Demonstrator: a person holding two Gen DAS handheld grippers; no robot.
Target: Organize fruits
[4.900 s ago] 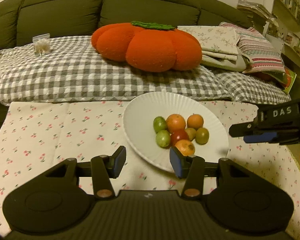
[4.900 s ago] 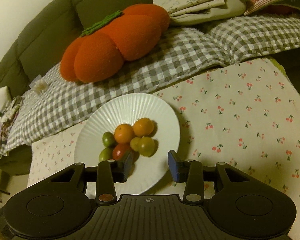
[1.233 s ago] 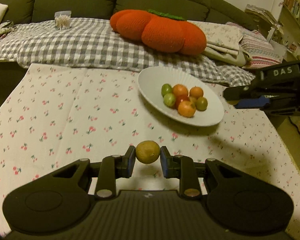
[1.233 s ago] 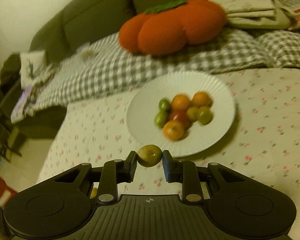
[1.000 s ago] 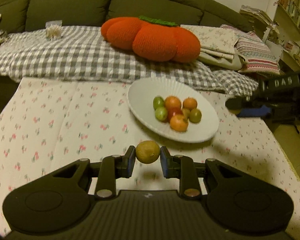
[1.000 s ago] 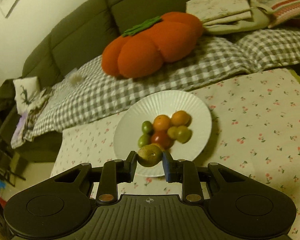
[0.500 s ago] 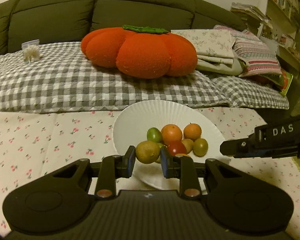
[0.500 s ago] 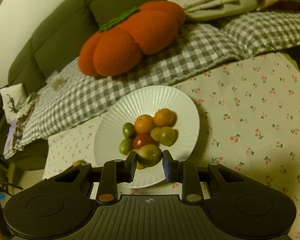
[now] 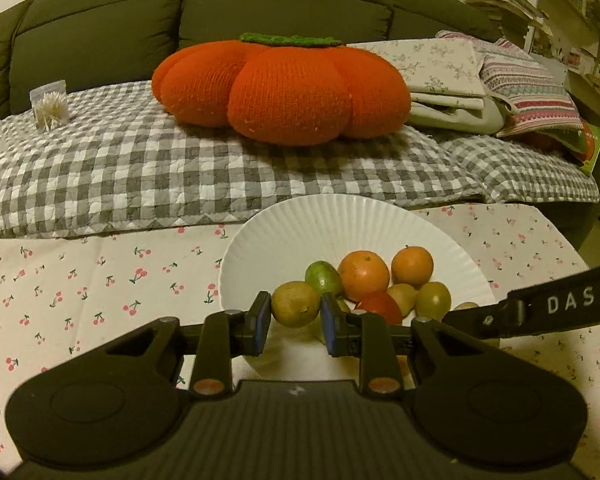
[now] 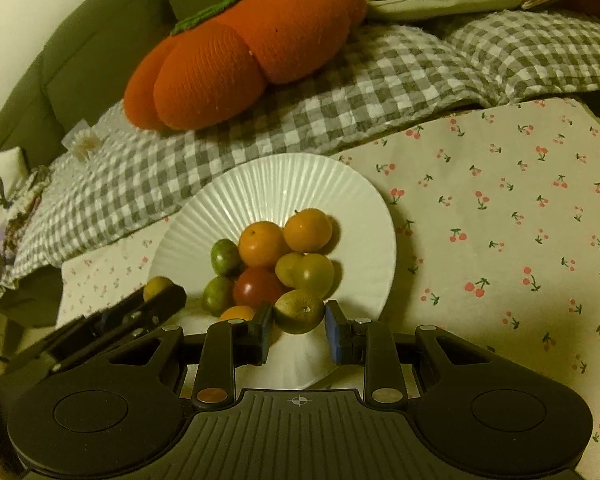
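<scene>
Over the near rim of the white plate [image 10: 372, 216], where seven fruits [image 10: 260, 242] already sit heaped, left gripper [image 9: 296, 318] and right gripper [image 10: 299, 320] each pinch one yellow-green fruit [image 9: 295, 309], unreleased; only these two seem left.

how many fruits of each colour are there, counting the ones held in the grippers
orange fruits: 3
green fruits: 2
yellow-green fruits: 2
red fruit: 1
yellow-brown fruit in left gripper: 1
olive fruit in right gripper: 1
total: 10
</scene>
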